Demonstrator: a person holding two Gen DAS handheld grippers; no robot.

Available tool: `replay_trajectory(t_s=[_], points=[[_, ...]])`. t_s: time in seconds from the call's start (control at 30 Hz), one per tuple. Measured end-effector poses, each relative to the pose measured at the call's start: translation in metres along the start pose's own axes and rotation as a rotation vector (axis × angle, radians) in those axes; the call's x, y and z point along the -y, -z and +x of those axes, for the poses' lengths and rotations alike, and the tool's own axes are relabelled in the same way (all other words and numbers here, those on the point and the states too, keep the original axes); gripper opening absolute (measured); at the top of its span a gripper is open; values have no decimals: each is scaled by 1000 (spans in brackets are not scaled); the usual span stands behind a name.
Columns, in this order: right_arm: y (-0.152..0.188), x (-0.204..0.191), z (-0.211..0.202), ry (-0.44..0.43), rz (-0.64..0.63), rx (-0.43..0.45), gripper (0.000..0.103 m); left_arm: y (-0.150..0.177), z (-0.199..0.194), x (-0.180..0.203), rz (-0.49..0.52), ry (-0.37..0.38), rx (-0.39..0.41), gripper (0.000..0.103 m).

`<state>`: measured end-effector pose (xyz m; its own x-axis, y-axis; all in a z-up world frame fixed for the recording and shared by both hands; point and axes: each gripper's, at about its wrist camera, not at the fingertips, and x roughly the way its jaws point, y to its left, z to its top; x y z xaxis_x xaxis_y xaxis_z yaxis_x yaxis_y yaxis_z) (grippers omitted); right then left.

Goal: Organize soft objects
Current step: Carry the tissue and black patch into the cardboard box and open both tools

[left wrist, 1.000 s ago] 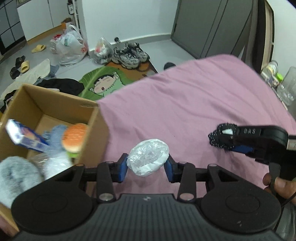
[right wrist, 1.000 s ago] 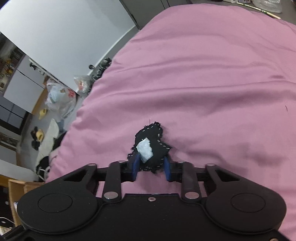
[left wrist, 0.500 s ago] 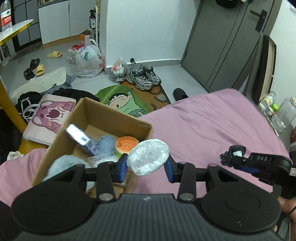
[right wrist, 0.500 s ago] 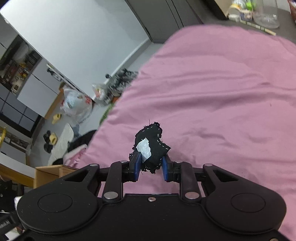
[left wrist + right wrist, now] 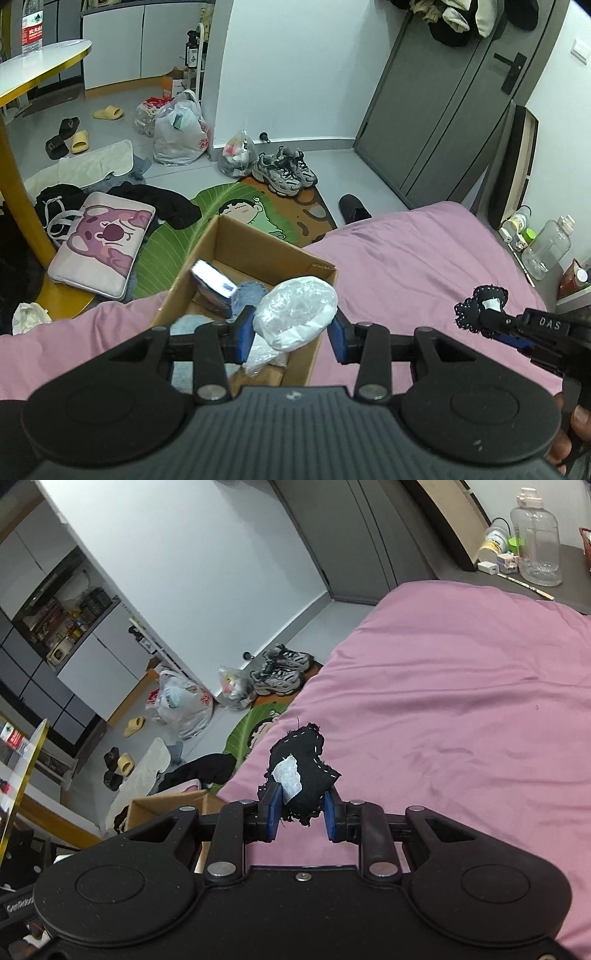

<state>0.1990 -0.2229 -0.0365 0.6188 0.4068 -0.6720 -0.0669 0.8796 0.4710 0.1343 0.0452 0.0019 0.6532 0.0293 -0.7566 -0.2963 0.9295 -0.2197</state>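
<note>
The left wrist camera looked steeply down past its fingers at the cardboard box (image 5: 255,254) close below, with the floor beyond. The right wrist camera faced across the pink bedsheet (image 5: 461,709). Both shared the sheet, the box and the grey sneakers (image 5: 284,173).

Even, soft indoor light; sharp w/ strong fisheye bending at edges.

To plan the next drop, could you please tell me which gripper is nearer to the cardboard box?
Left. The left gripper, holding a white plastic-wrapped bundle, is right above the cardboard box. The right gripper, holding a black fabric piece, is off to the side above the pink bedsheet.
</note>
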Motion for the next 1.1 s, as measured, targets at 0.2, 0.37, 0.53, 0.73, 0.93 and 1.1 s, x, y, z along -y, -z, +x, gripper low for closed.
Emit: replay_trajectory(t_s=[0.2,0.37,0.53,0.73,0.93,1.1], points=[[7,-19,-5,-27,-20,3,24,-2,-10,-22,-14,22,-3,40],[12,-42,-2,-49,-61,-10,24,-5,-12,-41,-36,24,-10,40],[20,-65,2,-80,-104,-34,24,-6,-9,-57,-61,24,-29,40],[32,-90,8,-115,-163,-84,25,-3,1,-67,-80,23,-57,40],[52,-115,15,-147,-230,-144,25,-4,9,-77,-97,15,-67,40],[63,-124,26,-156,-259,-193,25,-7,14,-79,-99,16,-73,40]])
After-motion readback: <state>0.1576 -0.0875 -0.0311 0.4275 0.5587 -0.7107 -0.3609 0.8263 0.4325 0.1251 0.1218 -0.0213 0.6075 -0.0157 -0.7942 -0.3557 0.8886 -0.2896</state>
